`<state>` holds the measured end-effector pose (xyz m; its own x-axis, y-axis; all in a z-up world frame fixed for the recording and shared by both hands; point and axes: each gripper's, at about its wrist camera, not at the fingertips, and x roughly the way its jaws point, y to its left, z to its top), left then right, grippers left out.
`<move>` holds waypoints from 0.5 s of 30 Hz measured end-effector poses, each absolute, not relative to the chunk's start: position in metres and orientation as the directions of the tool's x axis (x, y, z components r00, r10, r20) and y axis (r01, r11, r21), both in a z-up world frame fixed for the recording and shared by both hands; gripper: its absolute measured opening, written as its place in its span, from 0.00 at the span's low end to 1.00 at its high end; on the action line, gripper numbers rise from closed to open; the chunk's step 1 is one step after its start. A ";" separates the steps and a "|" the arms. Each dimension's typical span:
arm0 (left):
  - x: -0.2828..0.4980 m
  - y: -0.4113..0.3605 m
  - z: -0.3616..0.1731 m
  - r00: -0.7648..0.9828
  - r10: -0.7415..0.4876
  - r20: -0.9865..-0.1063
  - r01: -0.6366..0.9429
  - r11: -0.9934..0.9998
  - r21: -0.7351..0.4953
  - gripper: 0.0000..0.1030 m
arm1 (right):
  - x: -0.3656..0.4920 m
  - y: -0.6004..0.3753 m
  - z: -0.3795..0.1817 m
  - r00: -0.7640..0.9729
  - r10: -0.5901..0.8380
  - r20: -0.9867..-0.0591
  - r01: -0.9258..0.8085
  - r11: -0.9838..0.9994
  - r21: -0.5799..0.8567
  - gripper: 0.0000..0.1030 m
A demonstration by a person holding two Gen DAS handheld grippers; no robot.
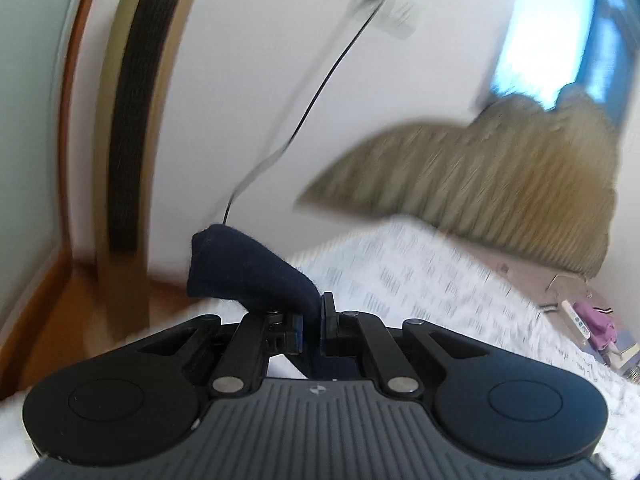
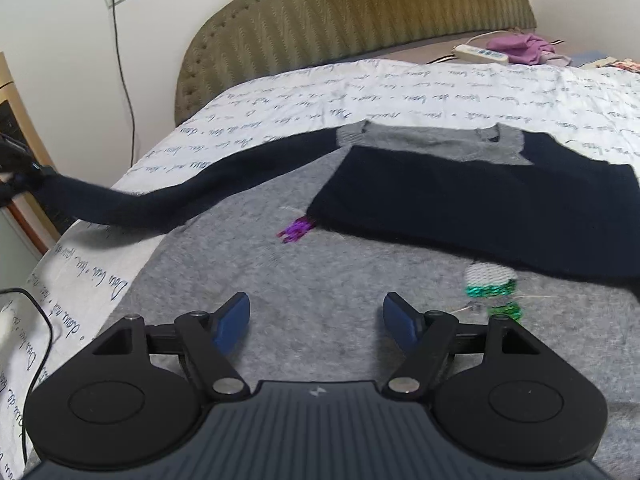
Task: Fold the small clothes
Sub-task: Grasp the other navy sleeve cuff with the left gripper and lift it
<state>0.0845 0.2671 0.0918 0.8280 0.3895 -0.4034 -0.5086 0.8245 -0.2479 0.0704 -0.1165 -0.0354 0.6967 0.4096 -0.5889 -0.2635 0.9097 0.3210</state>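
The grey sweater lies flat on the bed, chest up, with its navy right-hand sleeve already laid across the body. The other navy sleeve is stretched out past the bed's edge, and its cuff is pinched between the pads of the left claw, which is closed tight on the wool. The right claw hovers low over the grey hem area with its pads spread wide and nothing between them.

The job in hand looks to be bringing that stretched sleeve in over the chest. To do it well, I'd say the left claw should carry the cuff in a low arc toward the collar side, keeping the sleeve taut enough that it doesn't twist, and lay it down so it sits alongside or over the sleeve already folded. The free claw could press down on the grey body near the shoulder seam, so the whole garment doesn't drag across the sheet as the sleeve is drawn over.

The left wrist view is heavily smeared, so I can't judge how high the cuff sits above the mattress. Watch the sequin patches; wool may snag there.
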 end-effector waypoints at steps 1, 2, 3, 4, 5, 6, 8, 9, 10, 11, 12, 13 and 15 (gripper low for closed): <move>0.089 0.259 0.094 0.838 0.402 -0.368 -0.493 0.848 -0.196 0.05 | 0.071 -0.119 -0.035 0.702 0.404 -0.586 -0.258 0.912 0.319 0.72; 0.091 0.248 0.094 0.842 0.408 -0.352 -0.479 0.866 -0.143 0.05 | 0.073 -0.121 -0.036 0.702 0.398 -0.590 -0.252 0.914 0.318 0.75; 0.097 0.238 0.090 0.842 0.394 -0.368 -0.457 0.884 -0.099 0.05 | 0.075 -0.122 -0.036 0.702 0.394 -0.594 -0.245 0.916 0.318 0.75; 0.103 0.231 0.085 0.840 0.366 -0.400 -0.430 0.899 -0.081 0.05 | 0.077 -0.124 -0.037 0.701 0.391 -0.596 -0.238 0.917 0.321 0.75; 0.109 0.223 0.078 0.835 0.329 -0.440 -0.402 0.912 -0.080 0.05 | 0.078 -0.126 -0.037 0.702 0.391 -0.595 -0.233 0.916 0.326 0.75; 0.112 0.217 0.073 0.832 0.304 -0.464 -0.382 0.921 -0.081 0.05 | 0.079 -0.127 -0.038 0.701 0.392 -0.595 -0.232 0.915 0.330 0.75; 0.115 0.200 0.063 0.832 0.275 -0.482 -0.345 0.937 -0.061 0.05 | 0.079 -0.129 -0.037 0.702 0.393 -0.594 -0.234 0.915 0.329 0.75; 0.117 0.188 0.060 0.833 0.258 -0.489 -0.320 0.946 -0.045 0.05 | 0.079 -0.130 -0.037 0.704 0.390 -0.594 -0.234 0.916 0.325 0.75; 0.119 0.178 0.057 0.835 0.237 -0.496 -0.291 0.956 -0.035 0.05 | 0.079 -0.131 -0.037 0.705 0.388 -0.594 -0.233 0.917 0.323 0.75; 0.120 0.167 0.054 0.840 0.208 -0.502 -0.255 0.967 -0.026 0.05 | 0.080 -0.131 -0.037 0.705 0.387 -0.594 -0.231 0.918 0.324 0.75; 0.120 0.152 0.052 0.846 0.175 -0.503 -0.208 0.978 -0.010 0.05 | 0.080 -0.133 -0.038 0.705 0.386 -0.595 -0.227 0.918 0.326 0.75; 0.120 0.138 0.052 0.852 0.151 -0.501 -0.171 0.985 0.006 0.05 | 0.081 -0.134 -0.038 0.706 0.383 -0.596 -0.220 0.918 0.329 0.75; 0.119 0.115 0.047 0.862 0.094 -0.499 -0.093 0.995 0.025 0.05 | 0.082 -0.138 -0.039 0.707 0.377 -0.598 -0.207 0.919 0.334 0.75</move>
<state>0.1186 0.1148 0.0471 0.8616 0.0935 -0.4989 -0.0935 0.9953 0.0252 0.0820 -0.1376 -0.0391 0.7074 0.3770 -0.5979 -0.2073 0.9194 0.3344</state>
